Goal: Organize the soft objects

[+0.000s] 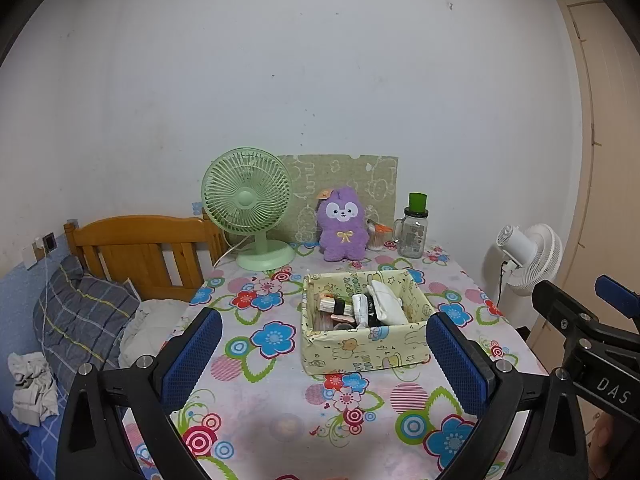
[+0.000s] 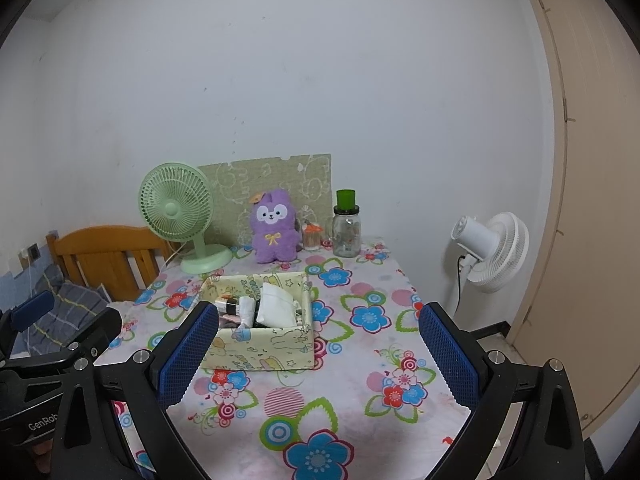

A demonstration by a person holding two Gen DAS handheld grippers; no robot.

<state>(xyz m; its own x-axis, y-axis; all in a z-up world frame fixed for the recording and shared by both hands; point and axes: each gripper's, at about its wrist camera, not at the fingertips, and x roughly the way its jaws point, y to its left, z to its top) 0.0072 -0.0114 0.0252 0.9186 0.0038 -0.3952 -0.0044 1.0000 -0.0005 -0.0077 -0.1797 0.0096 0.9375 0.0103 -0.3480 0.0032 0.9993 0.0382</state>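
Observation:
A pale yellow fabric box [image 1: 360,354] [image 2: 260,350] sits mid-table and holds several rolled and folded soft items, with a white folded cloth [image 1: 386,302] [image 2: 276,306] on top. A purple plush toy [image 1: 342,226] [image 2: 275,228] stands upright at the back of the table against a green board. My left gripper [image 1: 326,358] is open and empty, held above the table's near side in front of the box. My right gripper [image 2: 318,354] is open and empty, near the box's front right. Each gripper shows at the edge of the other's view.
A floral cloth covers the table [image 1: 280,408] [image 2: 360,380]. A green desk fan [image 1: 250,206] [image 2: 180,216], a glass jar with green lid [image 1: 414,228] [image 2: 347,226] and a small cup [image 1: 376,236] stand at the back. A bed [image 1: 80,312] lies left, a white floor fan [image 1: 528,256] [image 2: 492,252] right.

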